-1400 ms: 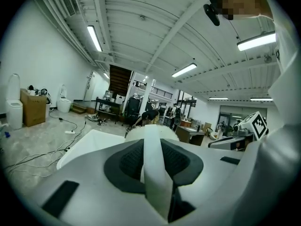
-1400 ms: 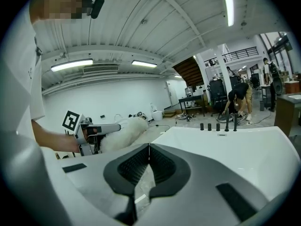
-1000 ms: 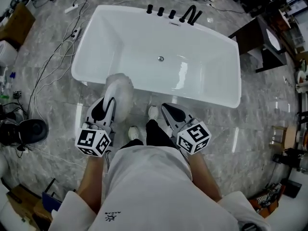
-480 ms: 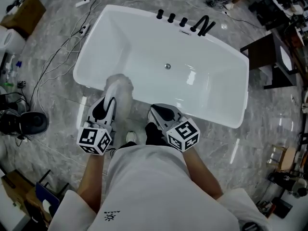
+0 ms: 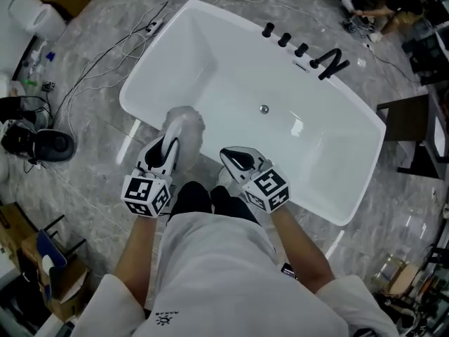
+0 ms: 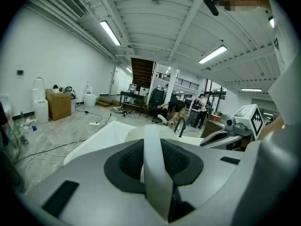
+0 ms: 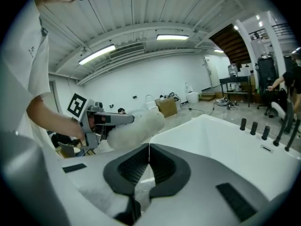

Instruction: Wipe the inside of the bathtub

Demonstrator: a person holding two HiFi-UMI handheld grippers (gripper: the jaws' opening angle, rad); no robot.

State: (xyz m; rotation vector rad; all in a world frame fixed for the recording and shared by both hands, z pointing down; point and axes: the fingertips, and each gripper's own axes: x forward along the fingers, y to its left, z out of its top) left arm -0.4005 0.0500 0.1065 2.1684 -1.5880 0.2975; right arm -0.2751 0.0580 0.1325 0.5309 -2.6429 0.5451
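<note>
Left gripper [image 5: 169, 149]: fingers pinching the flat white handle of a fluffy white duster [image 5: 184, 125].
Duster head: just beyond the fingertips, over the near rim of the white rectangular bathtub [image 5: 210, 62], toward its left corner.
Right gripper [image 5: 230, 159]: fingers pressed together on nothing, at the same near rim, just beside the duster.
Underfoot: grey marble floor [image 5: 84, 153], strewn with cables.

Shirt [image 5: 210, 272]: white, short sleeves [image 5: 105, 306], small dark print [image 5: 163, 317].
Trousers [image 5: 191, 199]: black.
Left gripper [image 5: 170, 144], right gripper [image 5: 231, 154]: pale grey shells, black ribbed pads [image 7: 134, 167].
Cubes [image 5: 147, 195]: black-and-white square markers.
</note>
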